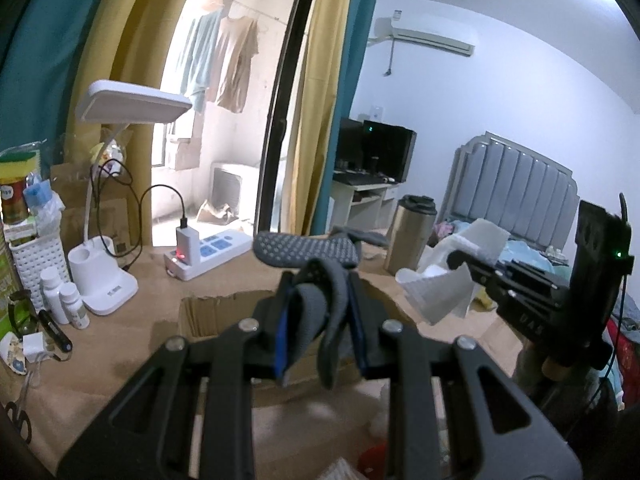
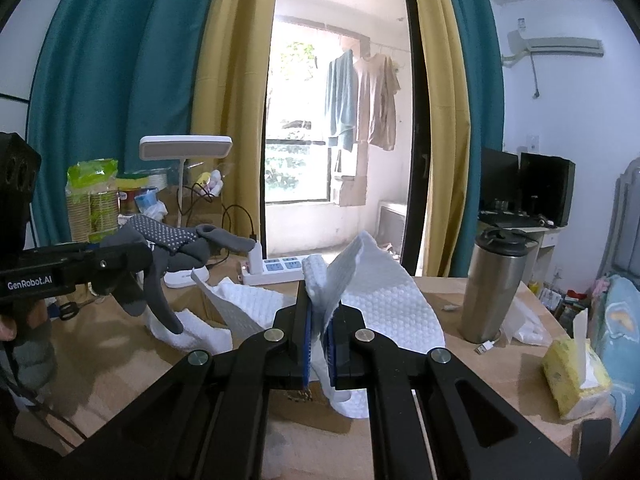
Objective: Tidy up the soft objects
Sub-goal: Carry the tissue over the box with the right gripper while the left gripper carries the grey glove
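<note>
Two soft things hang floppy; the left gripper (image 1: 320, 312) pinches the grey sock (image 1: 316, 300); the right gripper (image 2: 320, 332) squeezes the light white cloth (image 2: 360, 288); grab bunched middles.

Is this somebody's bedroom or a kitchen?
Most likely a bedroom in a home. A bed with a grey padded headboard stands against the wall, an air conditioner hangs high up, and clothes dry on a balcony past the curtains.
</note>
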The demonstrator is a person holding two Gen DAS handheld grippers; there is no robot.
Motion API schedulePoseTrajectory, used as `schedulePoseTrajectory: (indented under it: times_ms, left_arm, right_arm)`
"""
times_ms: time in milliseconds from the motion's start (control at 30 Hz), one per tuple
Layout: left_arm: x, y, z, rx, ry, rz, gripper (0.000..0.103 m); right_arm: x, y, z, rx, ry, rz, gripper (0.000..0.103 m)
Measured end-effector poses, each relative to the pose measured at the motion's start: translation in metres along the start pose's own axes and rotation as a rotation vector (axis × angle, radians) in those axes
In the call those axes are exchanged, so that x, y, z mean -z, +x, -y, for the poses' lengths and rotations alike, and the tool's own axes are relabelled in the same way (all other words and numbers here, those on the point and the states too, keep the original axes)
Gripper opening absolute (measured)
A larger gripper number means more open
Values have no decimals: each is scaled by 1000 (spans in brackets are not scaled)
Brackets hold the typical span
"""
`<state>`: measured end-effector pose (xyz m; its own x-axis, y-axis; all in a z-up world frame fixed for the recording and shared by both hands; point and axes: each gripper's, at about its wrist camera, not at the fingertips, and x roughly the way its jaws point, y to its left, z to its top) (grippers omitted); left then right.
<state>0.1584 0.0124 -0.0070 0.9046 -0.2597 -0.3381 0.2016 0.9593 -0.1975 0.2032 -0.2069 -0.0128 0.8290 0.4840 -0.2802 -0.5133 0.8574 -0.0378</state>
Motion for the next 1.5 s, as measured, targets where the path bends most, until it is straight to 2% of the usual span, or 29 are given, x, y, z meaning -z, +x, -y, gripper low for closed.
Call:
schedulePoseTrajectory:
  times_ms: [400, 900, 1133, 1333, 1400, 1467, 1500]
  left_arm:
    - [-6, 36, -17, -17, 3, -41, 26]
    - [0, 74, -42, -35, -39, -91, 26]
    - [12, 92, -74, -109, -142, -150, 27]
    - [22, 105, -90, -134, -191, -213, 28]
    - [25, 110, -93, -134, -214, -249, 29]
    - [27, 111, -94, -126, -221, -263, 31]
    - [27, 112, -94, -123, -220, -265, 31]
  right_arm:
    - [-2, 39, -1, -24, 4, -31, 7]
    - [2, 84, -13, -80, 9, -91, 7]
    - [9, 109, -21, -115, 7, -162, 7]
    - [20, 132, -32, -146, 0, -254, 7]
    - [23, 138, -37, -162, -11, -286, 13]
    - [25, 139, -45, -177, -38, -300, 29]
    - [25, 139, -48, -182, -48, -303, 43]
